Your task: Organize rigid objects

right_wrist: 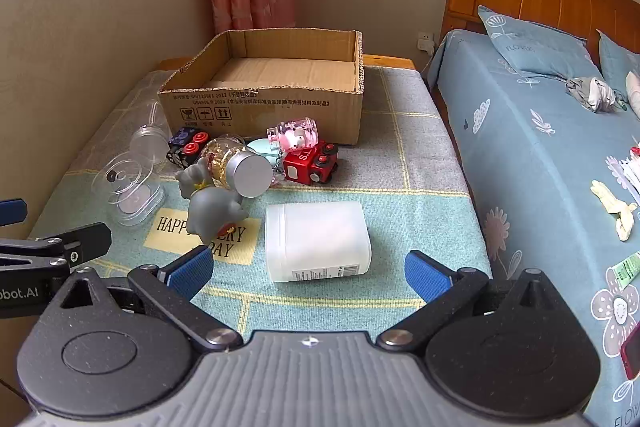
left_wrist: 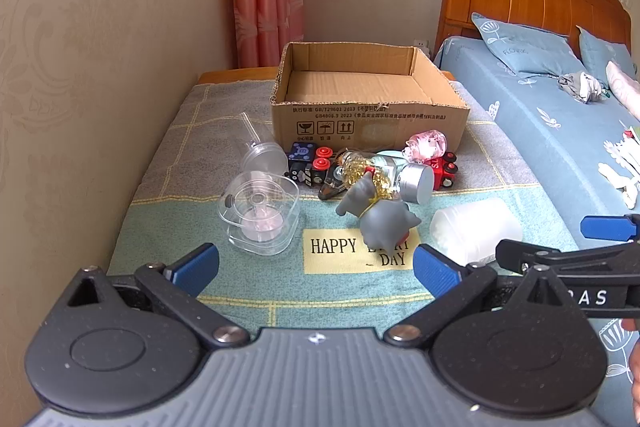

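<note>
both grippers wide over a cluttered mat

on the far left a clear cup (left_wrist: 262,154) lies tipped beside a clear square tub (left_wrist: 260,217), near the mat's (left_wrist: 160,187) wall-side edge. next come the black toy car (left_wrist: 304,165), a gold-filled jar (left_wrist: 384,175) with a silver cap, and a grey elephant (left_wrist: 380,215) lying over the "happy every day" patch. behind them the open, empty box (left_wrist: 368,107) sits at the back of the mat. a pink bottle (right_wrist: 298,134) rests on the red toy car (right_wrist: 312,163), just in front of the box. right of the elephant a white tub (right_wrist: 316,241) lies on its side.

the left gripper (left_wrist: 316,265) is spread wide, nothing between its blue pads, above the patch. the right gripper (right_wrist: 308,273) is likewise released and empty, with the white tub just ahead of it.

only the right view shows the white tub whole, with its label and bare mat to its right up to the bed (right_wrist: 540,167). only the left view shows the clear tub's inside plainly. each view catches the other gripper at its edge.
</note>
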`<state>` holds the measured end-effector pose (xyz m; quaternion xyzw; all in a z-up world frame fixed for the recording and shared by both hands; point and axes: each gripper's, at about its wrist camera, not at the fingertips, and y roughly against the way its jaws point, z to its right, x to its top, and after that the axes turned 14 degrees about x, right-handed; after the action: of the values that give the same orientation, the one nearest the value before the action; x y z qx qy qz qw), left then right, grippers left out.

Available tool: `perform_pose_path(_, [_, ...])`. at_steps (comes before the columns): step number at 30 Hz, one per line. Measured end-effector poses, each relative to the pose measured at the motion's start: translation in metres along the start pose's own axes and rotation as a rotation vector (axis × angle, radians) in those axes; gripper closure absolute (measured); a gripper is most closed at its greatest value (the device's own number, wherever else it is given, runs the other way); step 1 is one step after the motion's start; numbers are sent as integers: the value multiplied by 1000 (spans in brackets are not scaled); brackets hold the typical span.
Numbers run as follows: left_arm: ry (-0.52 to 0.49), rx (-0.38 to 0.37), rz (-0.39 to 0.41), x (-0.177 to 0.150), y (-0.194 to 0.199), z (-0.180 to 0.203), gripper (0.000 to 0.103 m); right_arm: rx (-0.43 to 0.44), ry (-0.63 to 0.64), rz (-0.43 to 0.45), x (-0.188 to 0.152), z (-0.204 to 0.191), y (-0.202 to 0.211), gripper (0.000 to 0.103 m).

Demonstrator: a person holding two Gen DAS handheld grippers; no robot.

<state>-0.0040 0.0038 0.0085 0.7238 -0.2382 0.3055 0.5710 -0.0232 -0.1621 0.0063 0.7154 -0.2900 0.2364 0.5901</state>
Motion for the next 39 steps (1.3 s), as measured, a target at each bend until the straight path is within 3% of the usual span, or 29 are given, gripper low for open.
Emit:
perform_pose_path(28, [-3,-45,-7,2,-6,-2,1,-8,33,0,3,-4,-6,0])
perform_pose_path(39, [-75,-83,20,-1,-15,-3,1,55,100,30,2,2,-10,0])
